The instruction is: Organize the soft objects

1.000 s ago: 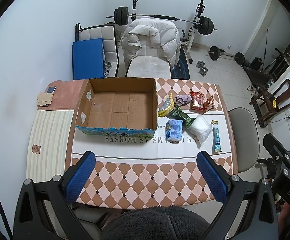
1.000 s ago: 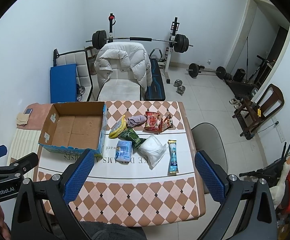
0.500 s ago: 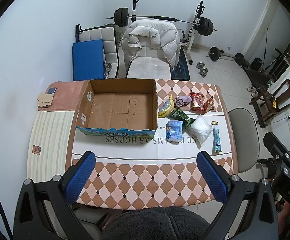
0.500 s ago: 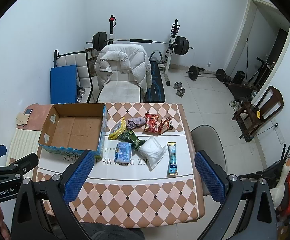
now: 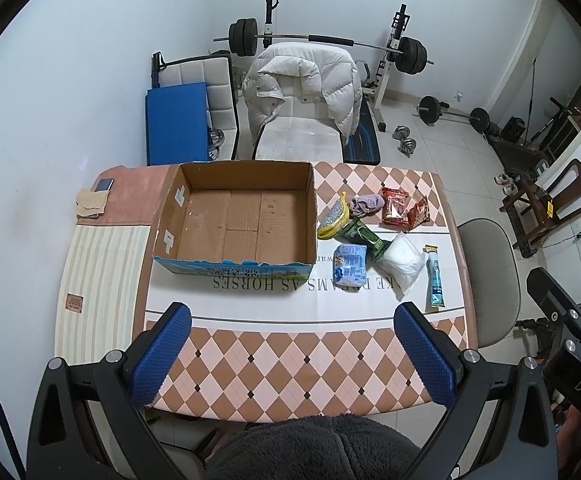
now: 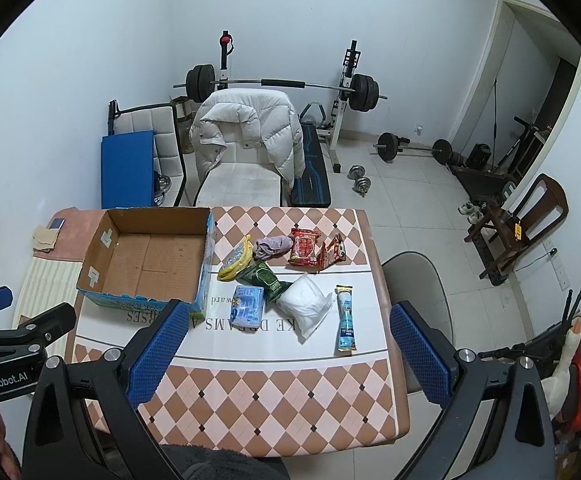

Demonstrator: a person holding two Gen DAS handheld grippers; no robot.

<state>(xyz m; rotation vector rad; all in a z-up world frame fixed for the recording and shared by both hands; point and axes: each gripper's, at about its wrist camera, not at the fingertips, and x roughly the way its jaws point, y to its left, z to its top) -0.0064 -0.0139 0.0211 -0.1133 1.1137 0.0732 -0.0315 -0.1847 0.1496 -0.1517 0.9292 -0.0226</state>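
An open, empty cardboard box (image 5: 242, 216) (image 6: 146, 256) sits on the checkered table (image 5: 290, 360). Right of it lies a cluster of soft packets: a yellow pack (image 5: 332, 220), a purple cloth (image 5: 366, 204), red snack bags (image 5: 400, 210), a green packet (image 5: 364, 236), a blue tissue pack (image 5: 350, 266) (image 6: 247, 303), a white pillow bag (image 5: 402, 264) (image 6: 305, 303) and a slim blue tube pack (image 5: 434, 276) (image 6: 345, 318). My left gripper (image 5: 294, 352) is open and empty, high above the table's near edge. My right gripper (image 6: 288, 352) is open and empty, also high above.
A striped mat (image 5: 98, 292) and pink cloth with a phone (image 5: 104, 185) lie left of the box. A grey chair (image 5: 486, 280) stands at the table's right. Behind the table are a chair with a white jacket (image 5: 302, 92), a weight bench and dumbbells (image 5: 404, 140).
Both grippers have drifted slightly; the table sits a little lower in the right wrist view. Nothing on the table has moved.
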